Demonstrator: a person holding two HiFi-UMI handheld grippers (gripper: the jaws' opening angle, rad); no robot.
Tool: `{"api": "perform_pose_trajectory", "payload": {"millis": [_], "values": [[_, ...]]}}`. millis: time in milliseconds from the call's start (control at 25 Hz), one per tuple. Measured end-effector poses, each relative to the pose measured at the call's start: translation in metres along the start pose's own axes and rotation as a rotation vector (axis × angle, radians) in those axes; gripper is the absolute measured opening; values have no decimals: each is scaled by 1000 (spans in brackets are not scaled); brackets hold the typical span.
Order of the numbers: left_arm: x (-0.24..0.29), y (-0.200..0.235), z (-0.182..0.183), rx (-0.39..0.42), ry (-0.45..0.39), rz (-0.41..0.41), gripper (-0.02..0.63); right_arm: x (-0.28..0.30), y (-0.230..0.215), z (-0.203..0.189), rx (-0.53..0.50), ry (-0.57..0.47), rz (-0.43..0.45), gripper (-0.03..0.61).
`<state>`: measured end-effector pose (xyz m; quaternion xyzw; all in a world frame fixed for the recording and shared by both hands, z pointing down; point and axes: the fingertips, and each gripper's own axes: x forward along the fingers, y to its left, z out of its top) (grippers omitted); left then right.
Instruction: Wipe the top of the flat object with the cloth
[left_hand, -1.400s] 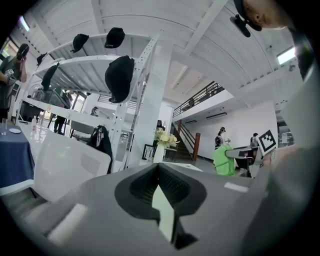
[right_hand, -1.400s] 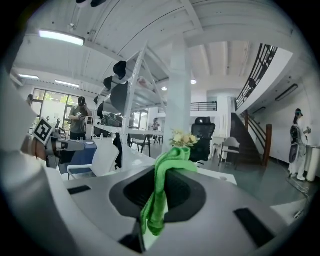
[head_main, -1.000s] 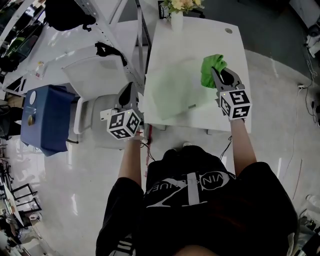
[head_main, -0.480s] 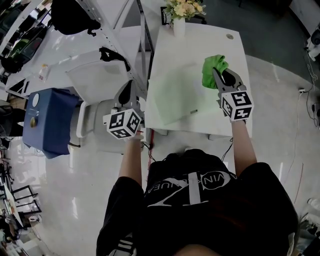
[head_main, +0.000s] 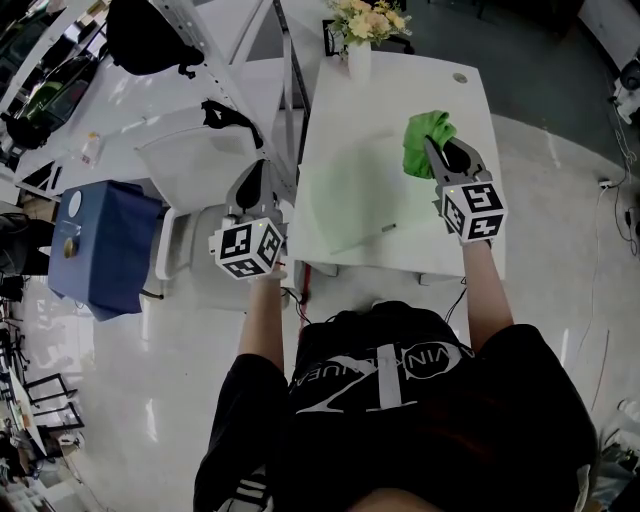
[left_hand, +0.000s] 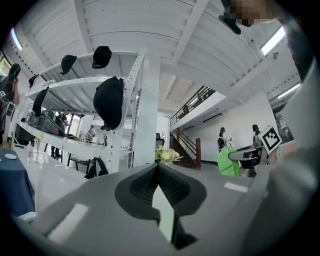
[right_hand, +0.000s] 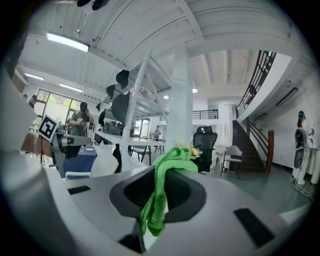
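Note:
A pale green flat sheet (head_main: 345, 190) lies on the white table (head_main: 465, 95), toward its left side. My right gripper (head_main: 436, 152) is over the table's right part, shut on a bright green cloth (head_main: 424, 138) that bunches beyond its tips. In the right gripper view the cloth (right_hand: 159, 200) hangs pinched between the jaws of the right gripper (right_hand: 166, 170). My left gripper (head_main: 254, 186) is off the table's left edge, above a white chair, apart from the sheet. Its jaws are shut with nothing in them, as the left gripper (left_hand: 159, 169) view shows.
A vase of flowers (head_main: 359, 28) stands at the table's far edge. A white chair (head_main: 195, 160) is left of the table, beside a blue-covered stand (head_main: 100, 245). A white shelf frame (head_main: 225, 70) with dark caps rises at far left. A thin pen-like object (head_main: 387, 228) lies near the sheet's near corner.
The head view has tilted slightly, so the table sits a little lower in the frame. Both grippers keep about the same places, and the right one still holds the cloth.

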<state>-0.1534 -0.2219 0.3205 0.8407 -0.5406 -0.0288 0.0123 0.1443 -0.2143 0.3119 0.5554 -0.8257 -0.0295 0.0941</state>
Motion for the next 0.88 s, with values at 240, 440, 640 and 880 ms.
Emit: {"api": "perform_pose_trajectory", "payload": {"millis": [240,440,640,880], "values": [[0,4,2,16,1,20,12,1,1,-2,0,6,8,44],[0,0,-2,11,16,22,12,-1,3,-6,5,18,15,44],[-1,-3,-7,13,31,17,12,-1,4,-13,20,30,27,44],[-4,-2,-12,10,46,24,12,0,10,-18,23,37,50,44]]}}
